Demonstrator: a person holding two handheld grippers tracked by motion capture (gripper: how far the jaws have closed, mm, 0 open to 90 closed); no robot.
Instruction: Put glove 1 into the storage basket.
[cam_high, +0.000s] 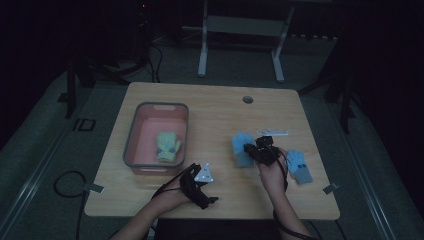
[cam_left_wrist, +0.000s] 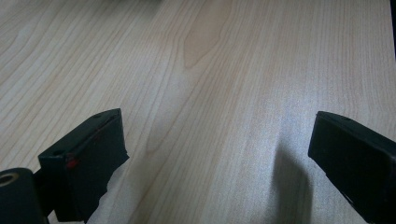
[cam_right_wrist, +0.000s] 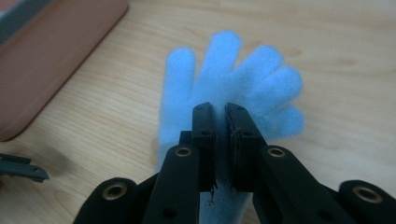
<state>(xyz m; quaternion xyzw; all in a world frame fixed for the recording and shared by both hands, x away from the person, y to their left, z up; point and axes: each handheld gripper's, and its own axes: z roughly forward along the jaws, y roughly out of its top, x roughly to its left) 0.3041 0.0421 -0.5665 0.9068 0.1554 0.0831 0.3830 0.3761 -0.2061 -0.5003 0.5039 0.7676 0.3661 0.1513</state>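
Observation:
A light blue glove (cam_high: 241, 147) lies flat on the wooden table (cam_high: 220, 115), fingers spread away from me. My right gripper (cam_high: 253, 151) is down on its palm. In the right gripper view the jaws (cam_right_wrist: 220, 110) stand pressed almost together on the blue glove (cam_right_wrist: 233, 79), pinching its fabric. A second blue glove (cam_high: 300, 167) lies to the right of that hand. My left gripper (cam_high: 200, 187), with a grey three-cornered plate on top, hovers near the table's front edge. Its jaws (cam_left_wrist: 217, 135) stand wide open over bare wood.
A pink bin with a grey rim (cam_high: 131, 137) stands at the table's left, with a yellow-green glove (cam_high: 167, 146) inside; the bin's corner (cam_right_wrist: 56, 51) lies close to the blue glove. A small white strip (cam_high: 272, 133) lies behind the right gripper. The room around is dark.

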